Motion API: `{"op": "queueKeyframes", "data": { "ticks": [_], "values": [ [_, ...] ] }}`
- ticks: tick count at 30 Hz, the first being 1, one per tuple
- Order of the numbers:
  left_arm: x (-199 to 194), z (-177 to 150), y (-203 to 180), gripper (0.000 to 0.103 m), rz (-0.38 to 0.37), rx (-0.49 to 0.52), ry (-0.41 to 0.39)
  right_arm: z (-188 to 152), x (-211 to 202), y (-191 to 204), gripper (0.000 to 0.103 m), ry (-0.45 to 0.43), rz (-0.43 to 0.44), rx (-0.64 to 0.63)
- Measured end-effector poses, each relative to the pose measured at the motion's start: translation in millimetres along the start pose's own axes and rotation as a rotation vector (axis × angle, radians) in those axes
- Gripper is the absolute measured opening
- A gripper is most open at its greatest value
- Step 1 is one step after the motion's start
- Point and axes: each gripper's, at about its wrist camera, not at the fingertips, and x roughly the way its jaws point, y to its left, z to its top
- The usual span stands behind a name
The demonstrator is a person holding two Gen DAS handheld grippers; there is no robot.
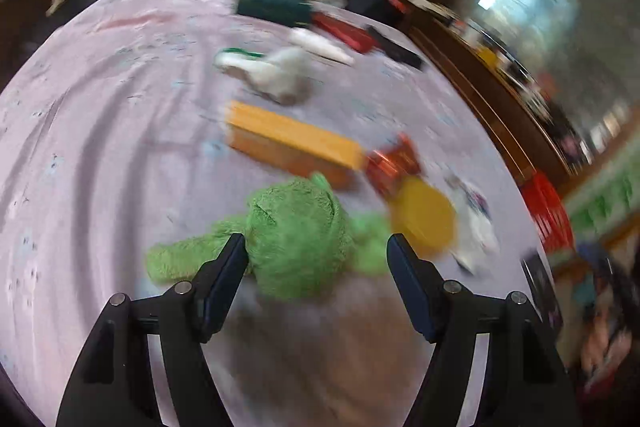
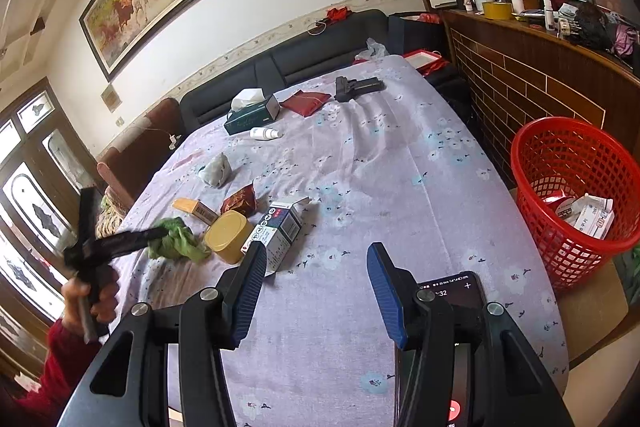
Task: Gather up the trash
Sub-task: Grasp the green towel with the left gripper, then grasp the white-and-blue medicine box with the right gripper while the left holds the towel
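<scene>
- Two tools are in play: the left tool [image 1: 316,247] has its fingers spread apart with nothing pressed between them, while the right tool [image 2: 316,267] hangs with its fingers apart over bare cloth, gripping nothing
- Straddled loosely by the left fingers, the crumpled green fuzzy cloth [image 1: 296,239] lies on the lilac flowered bedspread [image 1: 100,147], just beside the round yellow tin [image 1: 424,219]
- Judging by its nap and folds, it looks light, soft and limp; pinching the bunched middle should lift it whole, though loose ends may trail
- Only the right wrist view shows the red plastic mesh basket [image 2: 576,199] on the floor beside the bed with cartons already inside, plus the open white and blue carton [image 2: 280,227] and a black phone [image 2: 452,291]
- Left wrist view is blurred but alone shows the cloth centred between its fingers
</scene>
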Motion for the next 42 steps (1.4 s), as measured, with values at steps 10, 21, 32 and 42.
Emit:
{"op": "queueKeyframes", "data": {
  "ticks": [10, 21, 32, 42],
  "values": [
    [-14, -4, -28, 0.079, 0.107, 0.193, -0.041, -4, 12, 1, 0.057, 0.030, 0.025, 0.007],
    [29, -20, -31, 0.079, 0.161, 0.251, 0.058, -8, 15, 4, 0.057, 0.046, 0.015, 0.006],
    [19, -28, -39, 0.046, 0.272, 0.102, -0.094, 4, 71, 35, 0.057, 0.159, 0.041, 0.004],
    [-16, -39, -68, 0.046, 0.319, 0.072, -0.290, 15, 153, 67, 0.056, 0.254, -0.048, -0.010]
  ]
}}
